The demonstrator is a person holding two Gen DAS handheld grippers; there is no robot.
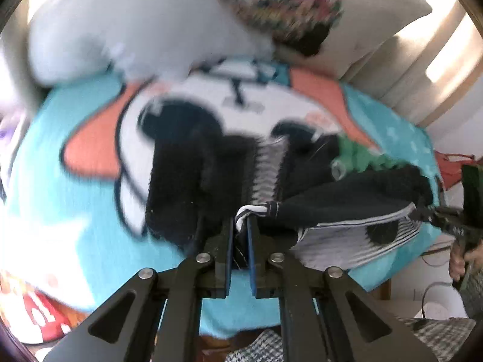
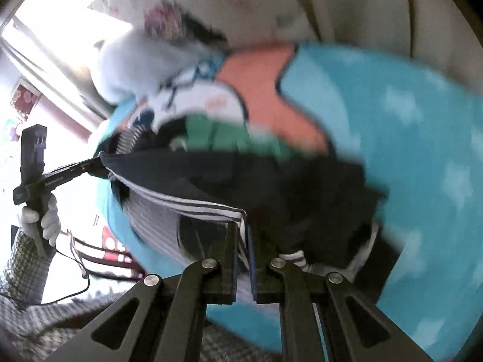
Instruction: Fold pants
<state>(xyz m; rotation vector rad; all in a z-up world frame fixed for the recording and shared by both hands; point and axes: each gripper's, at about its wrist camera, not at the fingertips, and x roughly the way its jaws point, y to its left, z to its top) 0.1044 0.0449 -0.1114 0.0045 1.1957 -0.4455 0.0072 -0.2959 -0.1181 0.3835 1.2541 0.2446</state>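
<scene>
Both grippers' jaws nearly closed, each pinching the black pants (image 1: 347, 193) hem.

Cartoon blanket (image 1: 75, 199), pillows (image 1: 120, 30), green garment (image 1: 359, 154)

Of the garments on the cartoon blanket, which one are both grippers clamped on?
The black pants with white side stripes; left gripper and right gripper pinch them. The green garment lies untouched behind.

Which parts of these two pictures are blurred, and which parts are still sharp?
Left wrist view: the left tool is sharp, while the blanket and pillows smear. Right wrist view: the right tool is crisp, the pants and blanket streak more strongly, and the window is overexposed.
</scene>
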